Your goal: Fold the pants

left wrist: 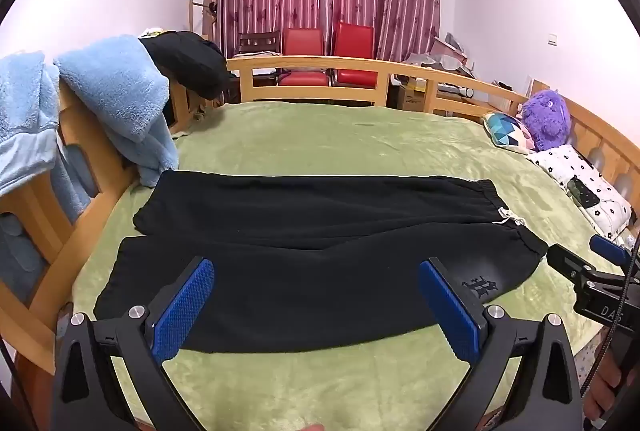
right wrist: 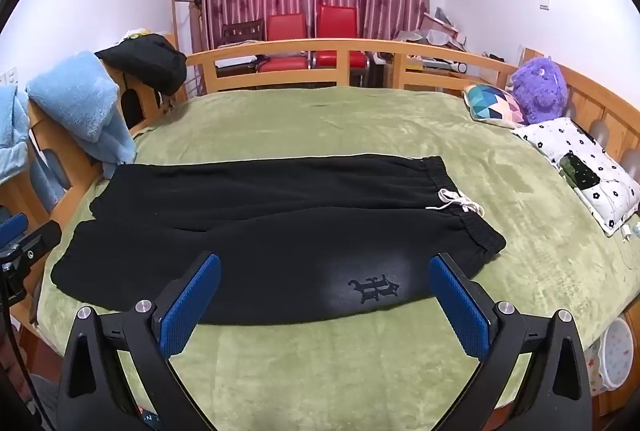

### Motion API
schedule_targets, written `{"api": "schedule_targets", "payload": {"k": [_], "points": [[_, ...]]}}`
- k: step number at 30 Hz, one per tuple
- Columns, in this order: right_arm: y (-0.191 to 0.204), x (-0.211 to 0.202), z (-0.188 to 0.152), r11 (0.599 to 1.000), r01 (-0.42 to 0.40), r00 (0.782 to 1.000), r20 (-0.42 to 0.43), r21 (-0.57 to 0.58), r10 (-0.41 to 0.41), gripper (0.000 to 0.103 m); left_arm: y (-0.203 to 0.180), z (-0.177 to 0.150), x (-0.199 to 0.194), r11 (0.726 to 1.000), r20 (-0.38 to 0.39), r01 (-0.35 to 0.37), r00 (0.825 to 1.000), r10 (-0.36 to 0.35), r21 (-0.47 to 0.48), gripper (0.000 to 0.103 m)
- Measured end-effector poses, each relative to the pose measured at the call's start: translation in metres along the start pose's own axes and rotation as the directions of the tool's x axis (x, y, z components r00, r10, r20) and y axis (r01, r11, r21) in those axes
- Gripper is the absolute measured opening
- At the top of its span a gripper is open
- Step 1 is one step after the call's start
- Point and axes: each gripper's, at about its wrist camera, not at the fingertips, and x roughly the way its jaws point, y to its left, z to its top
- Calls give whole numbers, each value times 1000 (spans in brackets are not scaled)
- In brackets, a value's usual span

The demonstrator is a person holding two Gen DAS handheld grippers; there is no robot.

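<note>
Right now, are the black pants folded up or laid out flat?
Laid out flat. The black fleece pants lie spread on the green blanket, both legs side by side, the white drawstring at the waistband showing. No fold made yet.

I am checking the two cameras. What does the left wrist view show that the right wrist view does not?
Only the left wrist view shows the right gripper at its right edge. Only the right wrist view shows a white basket beside the bed, and the left gripper's tip at its left edge. Both show the black pants spread flat on the green blanket, the purple plush toy, and open jaws holding nothing.
</note>
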Motion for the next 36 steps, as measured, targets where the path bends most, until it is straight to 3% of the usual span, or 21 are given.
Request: {"api": "schedule_targets", "payload": {"k": [36], "points": [[7, -6, 9, 999, -35, 999, 21, -3, 35, 102, 1, -7, -4, 999, -7, 36, 999, -36, -40, 103]]}}
